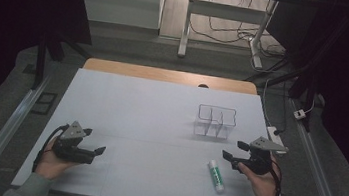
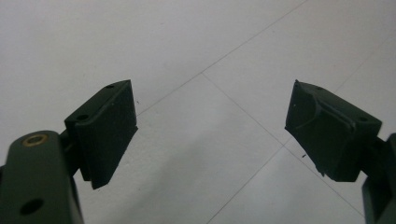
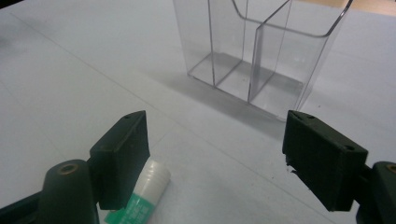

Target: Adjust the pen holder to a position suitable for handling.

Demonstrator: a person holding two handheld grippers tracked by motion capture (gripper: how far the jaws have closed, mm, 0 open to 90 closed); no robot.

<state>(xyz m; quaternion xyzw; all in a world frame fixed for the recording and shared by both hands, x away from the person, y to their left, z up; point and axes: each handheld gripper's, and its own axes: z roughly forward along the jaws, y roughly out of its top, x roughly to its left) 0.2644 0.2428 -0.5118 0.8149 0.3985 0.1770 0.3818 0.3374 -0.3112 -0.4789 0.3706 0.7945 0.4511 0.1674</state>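
Note:
A white tube with a green label, a glue stick [image 1: 216,175], lies flat on the white table sheet [image 1: 150,115] at the front right. Its capped end [image 3: 150,181] peeks out beside the left jaw in the right gripper view. My right gripper [image 1: 234,151] hovers just right of the stick, open and empty [image 3: 217,158]. A clear plastic organiser with upright dividers [image 1: 216,121] stands behind the stick, its compartments [image 3: 261,51] empty. My left gripper [image 1: 94,140] is held at the front left, open [image 2: 210,128], with bare sheet between its jaws.
The wooden table edge [image 1: 170,75] shows beyond the sheet. A white power strip [image 1: 276,136] lies off the right edge. Metal rails [image 1: 5,130] run along both sides, and a desk frame with cables [image 1: 227,24] stands at the back.

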